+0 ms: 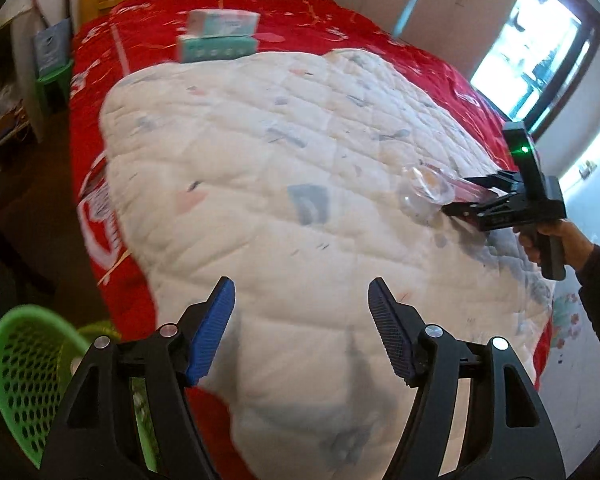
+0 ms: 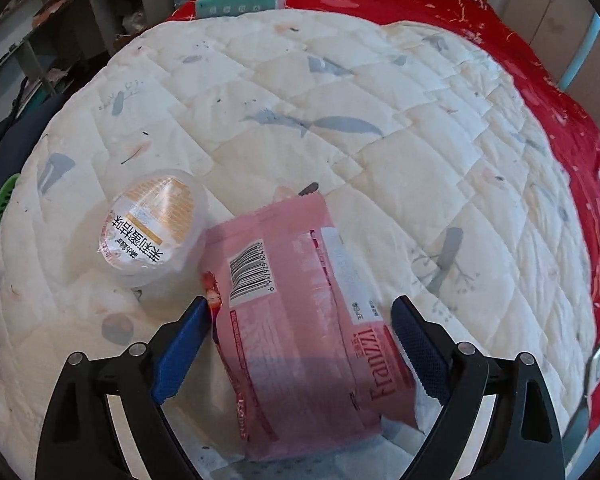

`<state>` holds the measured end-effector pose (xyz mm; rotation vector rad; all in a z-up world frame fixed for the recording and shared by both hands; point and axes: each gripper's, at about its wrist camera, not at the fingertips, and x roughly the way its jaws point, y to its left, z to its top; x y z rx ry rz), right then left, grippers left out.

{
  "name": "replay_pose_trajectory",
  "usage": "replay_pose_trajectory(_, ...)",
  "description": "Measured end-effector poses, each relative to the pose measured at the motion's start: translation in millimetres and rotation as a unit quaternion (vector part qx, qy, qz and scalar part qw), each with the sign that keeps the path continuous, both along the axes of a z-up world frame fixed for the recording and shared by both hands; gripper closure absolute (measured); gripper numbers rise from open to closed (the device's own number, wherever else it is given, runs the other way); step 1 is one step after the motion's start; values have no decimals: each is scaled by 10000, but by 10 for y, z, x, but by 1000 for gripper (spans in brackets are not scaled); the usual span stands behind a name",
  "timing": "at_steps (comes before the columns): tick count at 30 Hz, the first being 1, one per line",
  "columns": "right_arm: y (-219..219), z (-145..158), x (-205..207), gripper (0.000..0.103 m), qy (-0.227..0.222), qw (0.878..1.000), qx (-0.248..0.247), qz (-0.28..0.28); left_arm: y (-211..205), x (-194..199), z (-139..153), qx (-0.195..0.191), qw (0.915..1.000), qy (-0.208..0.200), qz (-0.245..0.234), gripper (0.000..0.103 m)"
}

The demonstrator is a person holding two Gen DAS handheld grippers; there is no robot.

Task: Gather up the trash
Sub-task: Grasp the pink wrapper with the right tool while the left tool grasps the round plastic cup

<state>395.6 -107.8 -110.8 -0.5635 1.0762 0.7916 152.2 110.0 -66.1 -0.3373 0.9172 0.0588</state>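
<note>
A pink snack wrapper (image 2: 300, 320) lies flat on the white quilt (image 2: 340, 120), between the open fingers of my right gripper (image 2: 300, 344). A clear plastic cup (image 2: 156, 228) with an orange printed lid lies just left of the wrapper. In the left wrist view the cup (image 1: 424, 190) and the wrapper (image 1: 470, 194) lie at the right gripper (image 1: 466, 196), far right. My left gripper (image 1: 300, 328) is open and empty above the quilt's near part. A green mesh basket (image 1: 24, 368) stands low at the left, beside the bed.
The white quilt (image 1: 260, 160) lies on a red bedspread (image 1: 100, 200). Two teal tissue packs (image 1: 220, 36) are stacked at the bed's far end. Shelves and a green stool (image 1: 52, 76) stand at the left; a window (image 1: 532, 56) is at the right.
</note>
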Motion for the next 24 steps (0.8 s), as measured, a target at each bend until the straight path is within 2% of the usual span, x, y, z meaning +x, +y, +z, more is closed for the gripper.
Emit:
replay_pose_trajectory(4,-25,-30,-1,21,31,10000,89,29,-184,206,3,58,9996,-41,-276,32)
replay_pose_trajectory(8,-82,13,-43,37,16,9998,189,-53,-383,443,9,58,9984,-93,-563,31)
replay_pose_trajectory(16,-349,164,-233,44,18,9981,425,-436,-794,905,-35,100,9938,-150,-1100,29)
replay_pose_trajectory(24,-692,297,-504,46,74,9933,822,-809,-1076,1398,-219,150,9917,-13,-1273,29)
